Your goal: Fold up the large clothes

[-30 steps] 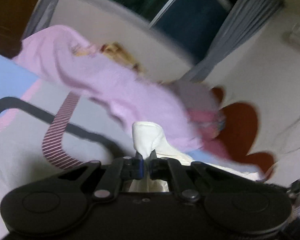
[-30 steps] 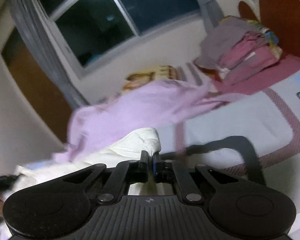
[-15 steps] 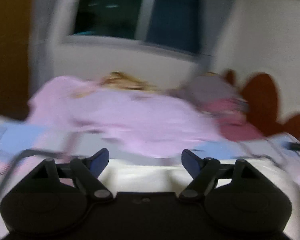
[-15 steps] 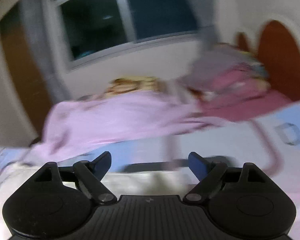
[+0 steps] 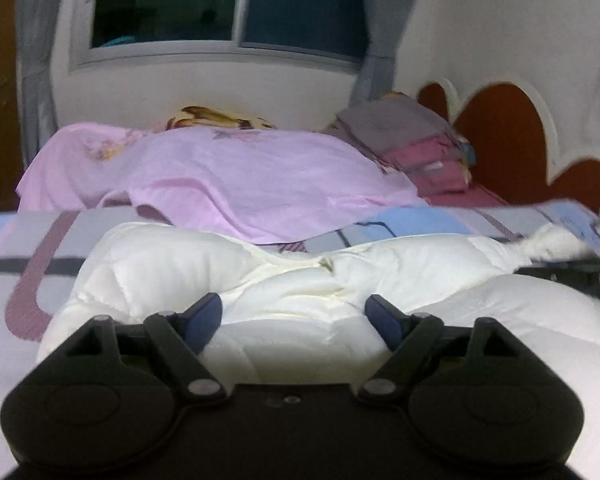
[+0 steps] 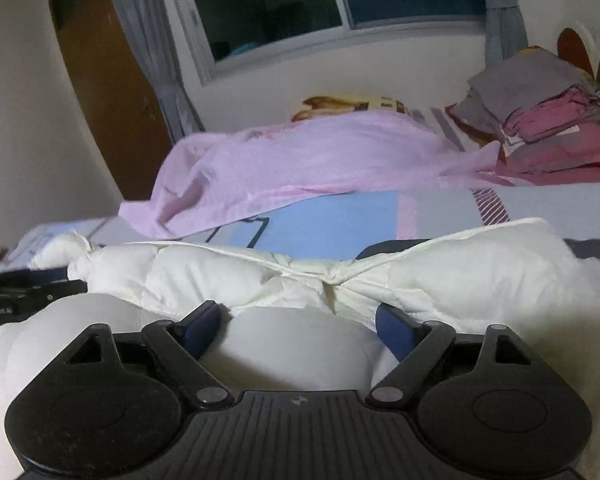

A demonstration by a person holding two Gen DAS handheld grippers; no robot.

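A bed (image 5: 4, 300) with a patterned sheet in white, grey, blue and pink blocks fills most of both views, and everything else is laid out on it. Behind it a big dark window (image 5: 228, 4) is seen, with grey curtains (image 6: 148, 40) at the sides and a brown door (image 6: 100, 92) off at the left edge of the right wrist view.

Across the far half of the bed a pink blanket (image 5: 228, 176) is spread loosely, with a cartoon-print pillow (image 6: 352, 104) poking out behind it, though the print is too blurry to be made out properly. Near the red scalloped headboard (image 5: 504, 140) a stack of folded clothes (image 6: 540, 128) in grey and maroon is piled up.

The task's thing, a puffy white quilted jacket (image 5: 300, 276), is lying bunched on the near part of the bed, right in front of both tools, with its cream lining showing along a crease in the middle.

The left gripper (image 5: 296, 316) is held low over the jacket with its blue-padded jaws spread wide; nothing is pinched, the fabric is just sitting below and between them. Same deal for the right gripper (image 6: 300, 324): jaws apart, jacket released, a white bulge of padding seen between the fingers without being squeezed. The other tool's black body is caught at the side edge of each view.
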